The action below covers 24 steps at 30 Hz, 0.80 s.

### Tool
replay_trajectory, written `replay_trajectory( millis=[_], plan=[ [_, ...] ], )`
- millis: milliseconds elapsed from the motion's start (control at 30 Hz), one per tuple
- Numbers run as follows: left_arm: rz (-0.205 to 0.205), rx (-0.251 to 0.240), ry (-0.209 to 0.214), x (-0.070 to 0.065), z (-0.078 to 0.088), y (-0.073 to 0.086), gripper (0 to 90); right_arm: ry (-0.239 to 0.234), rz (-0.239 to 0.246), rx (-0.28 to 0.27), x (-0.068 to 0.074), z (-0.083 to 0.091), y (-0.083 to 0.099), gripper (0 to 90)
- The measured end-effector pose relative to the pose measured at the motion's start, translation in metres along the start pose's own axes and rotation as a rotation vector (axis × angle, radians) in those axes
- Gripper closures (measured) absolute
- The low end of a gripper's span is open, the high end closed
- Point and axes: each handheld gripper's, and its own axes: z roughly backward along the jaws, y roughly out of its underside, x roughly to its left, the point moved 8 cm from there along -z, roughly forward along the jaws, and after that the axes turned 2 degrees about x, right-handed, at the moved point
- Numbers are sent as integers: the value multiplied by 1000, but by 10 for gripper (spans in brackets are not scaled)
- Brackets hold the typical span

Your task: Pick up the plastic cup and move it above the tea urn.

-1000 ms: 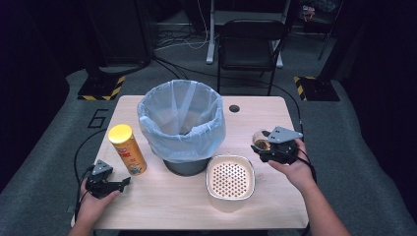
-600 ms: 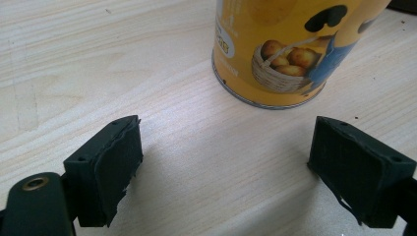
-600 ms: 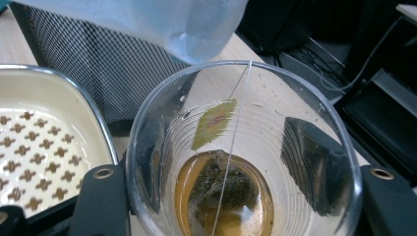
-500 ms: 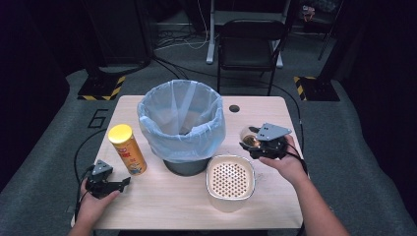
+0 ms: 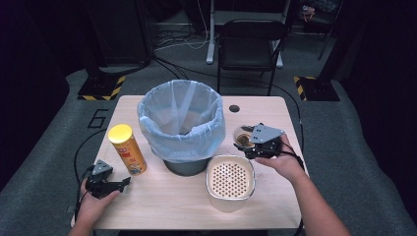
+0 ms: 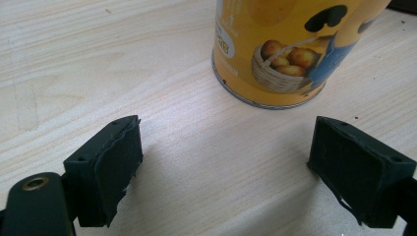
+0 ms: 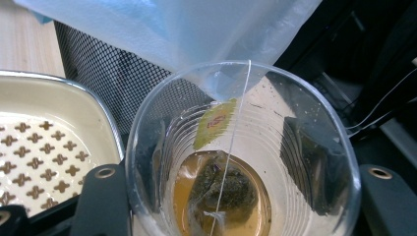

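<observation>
At the lower left of the high view, the left tongs [image 5: 109, 186] are held apart and empty on the tabletop [image 5: 162, 209], just short of the yellow crisp can [image 5: 127, 149]. Right of centre, the right tongs [image 5: 249, 146] are clamped on a clear plastic cup [image 7: 241, 152] holding tea and a used tea bag [image 7: 221, 189], beside the lined mesh bin [image 5: 181, 123] and above the perforated strainer box [image 5: 230, 179]. The cup is best kept upright until over the strainer, then tipped slowly so that nothing splashes.

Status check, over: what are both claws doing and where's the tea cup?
Right claw shut on clear cup, teabag inside. Left claw open, idle by chips can. Strainer bowl and lined bin close alongside.
</observation>
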Motion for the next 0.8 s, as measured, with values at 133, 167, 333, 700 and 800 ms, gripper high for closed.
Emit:
replay_trajectory(
  millis=[133, 167, 333, 700, 800],
  plan=[
    [0, -1, 0, 0, 0, 0, 126, 44, 73, 3, 4, 2, -2, 367],
    [0, 0, 0, 0, 0, 0, 126, 50, 91, 9, 6, 2, -2, 367],
    [0, 0, 0, 0, 0, 0, 126, 78, 125, 47, 9, -2, -1, 367],
    [-5, 18, 7, 0, 1, 1, 126, 118, 220, 111, 13, -13, 5, 368],
    [-6, 17, 6, 0, 1, 1, 126, 125, 244, 113, 14, -14, 4, 368]
  ],
)
